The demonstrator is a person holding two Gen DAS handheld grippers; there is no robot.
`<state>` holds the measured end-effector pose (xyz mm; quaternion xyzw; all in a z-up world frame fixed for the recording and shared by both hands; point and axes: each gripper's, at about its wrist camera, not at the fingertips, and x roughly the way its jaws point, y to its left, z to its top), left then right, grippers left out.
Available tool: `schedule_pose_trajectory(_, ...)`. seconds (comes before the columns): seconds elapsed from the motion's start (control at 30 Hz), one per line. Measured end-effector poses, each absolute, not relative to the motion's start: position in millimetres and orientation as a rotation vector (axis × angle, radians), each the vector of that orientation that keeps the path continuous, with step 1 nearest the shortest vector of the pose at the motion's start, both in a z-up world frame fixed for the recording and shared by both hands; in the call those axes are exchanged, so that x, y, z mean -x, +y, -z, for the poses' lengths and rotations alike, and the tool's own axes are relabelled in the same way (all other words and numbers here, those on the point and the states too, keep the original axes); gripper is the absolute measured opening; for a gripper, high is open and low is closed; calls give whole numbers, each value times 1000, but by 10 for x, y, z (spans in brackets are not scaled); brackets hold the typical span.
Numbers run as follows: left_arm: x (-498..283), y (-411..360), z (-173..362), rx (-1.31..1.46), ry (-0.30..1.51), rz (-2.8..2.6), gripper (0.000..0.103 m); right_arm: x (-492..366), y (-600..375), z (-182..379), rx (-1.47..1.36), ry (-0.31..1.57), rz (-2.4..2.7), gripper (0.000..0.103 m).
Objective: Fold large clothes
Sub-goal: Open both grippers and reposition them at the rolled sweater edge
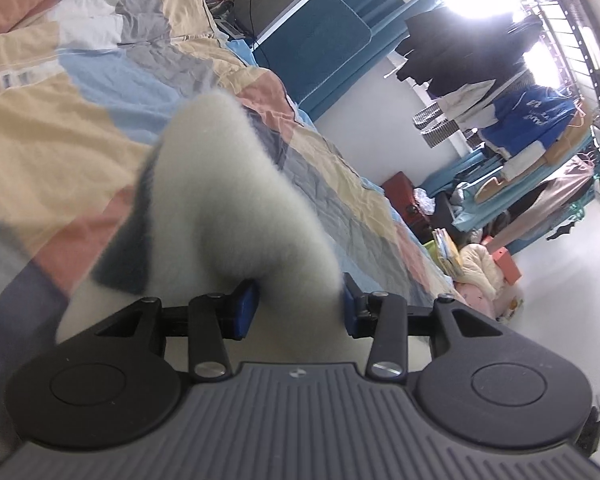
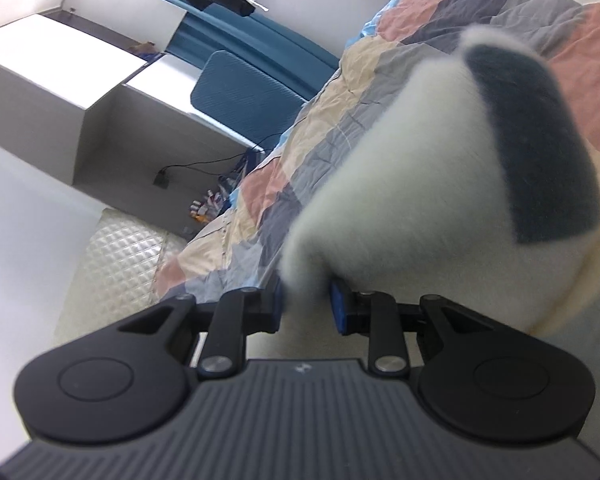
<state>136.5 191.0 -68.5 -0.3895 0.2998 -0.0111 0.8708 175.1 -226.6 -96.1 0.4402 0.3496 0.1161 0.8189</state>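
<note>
A fluffy white fleece garment (image 1: pixel 227 200) with a dark grey patch (image 1: pixel 135 248) rises out of my left gripper (image 1: pixel 297 308). It fills the gap between the blue pads, which press on it from both sides. In the right wrist view the same white garment (image 2: pixel 420 168), with its dark grey patch (image 2: pixel 540 152), bunches into my right gripper (image 2: pixel 306 304), pinched between narrowly set blue pads. The fabric is blurred and hangs above a patchwork quilt (image 1: pixel 79 120) on the bed. How the rest of the garment lies is hidden behind the near folds.
The quilt (image 2: pixel 440 12) covers the whole bed. A blue padded panel (image 1: pixel 324 40) stands past the bed's far end. A loaded clothes rack (image 1: pixel 540 120) and piles on the floor (image 1: pixel 480 264) lie to the right. A white cabinet (image 2: pixel 79 92) and a quilted mat (image 2: pixel 119 264) flank the other side.
</note>
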Motion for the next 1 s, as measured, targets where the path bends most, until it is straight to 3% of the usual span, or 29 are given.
schedule_pose_trajectory(0.07,-1589,1947,781,799,629,6,47,-1891,-2230,995,-916,729,-234,27)
schedule_pose_trajectory(0.13,-1770,1977,876,777,629,-9,47,-2025,-2214,1030,-887,705,-220,19)
schedule_pose_trajectory(0.27,-2124,2045,1146,744,645,-27,47,-2355,-2190,1248,-855,750,-208,19)
schedule_pose_trajectory(0.33,-2271,2080,1277,724,651,-33,47,-2501,-2179,1410,-866,785,-204,14)
schedule_pose_trajectory(0.67,-2821,2052,1723,564,644,-79,47,-3042,-1794,1832,-603,813,-226,13)
schedule_pose_trajectory(1.0,-2920,1900,1773,458,634,-85,49,-3253,-1701,1962,-523,811,-243,7)
